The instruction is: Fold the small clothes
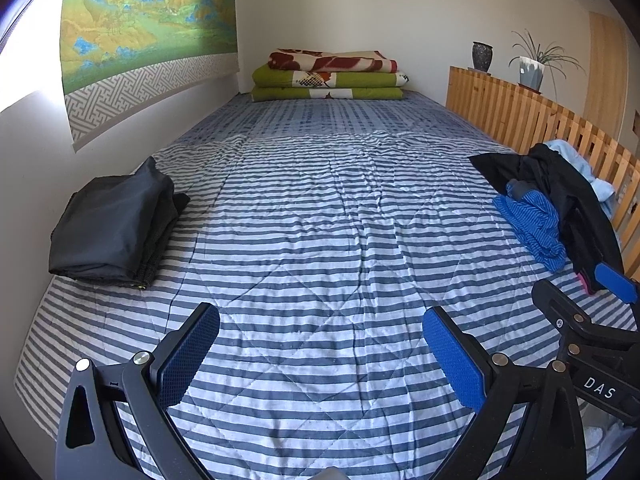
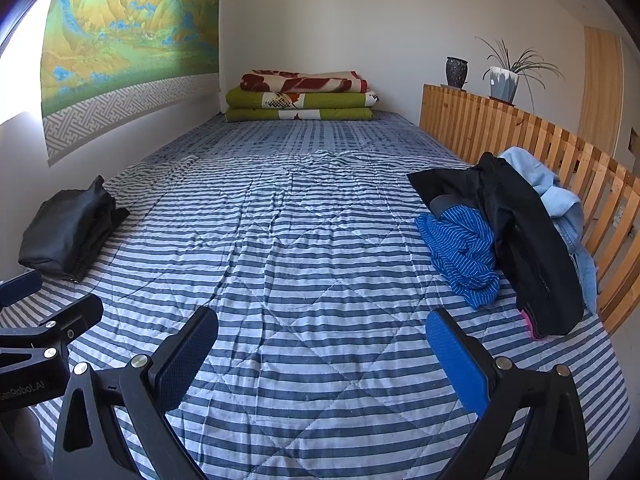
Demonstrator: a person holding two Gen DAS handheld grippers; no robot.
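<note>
A heap of unfolded clothes lies at the bed's right side against the wooden rail: a black garment [image 2: 520, 240], a blue striped piece [image 2: 464, 252] and a pale blue one [image 2: 536, 184]. The same black garment [image 1: 560, 192] and blue striped piece [image 1: 532, 224] show in the left wrist view. A folded black garment [image 1: 112, 228] [image 2: 68, 232] rests at the left edge by the wall. My left gripper [image 1: 320, 340] hovers open over the striped quilt, nothing between its fingers. My right gripper [image 2: 322, 344] is open too, beside it on the right.
The striped quilt [image 1: 320, 220] covers the bed. Folded blankets [image 1: 328, 76] are stacked at the far end. A slatted wooden rail [image 2: 520, 140] runs along the right, with a vase [image 2: 457, 72] and a potted plant [image 2: 506, 80] on top. A landscape hanging [image 1: 148, 20] covers the left wall.
</note>
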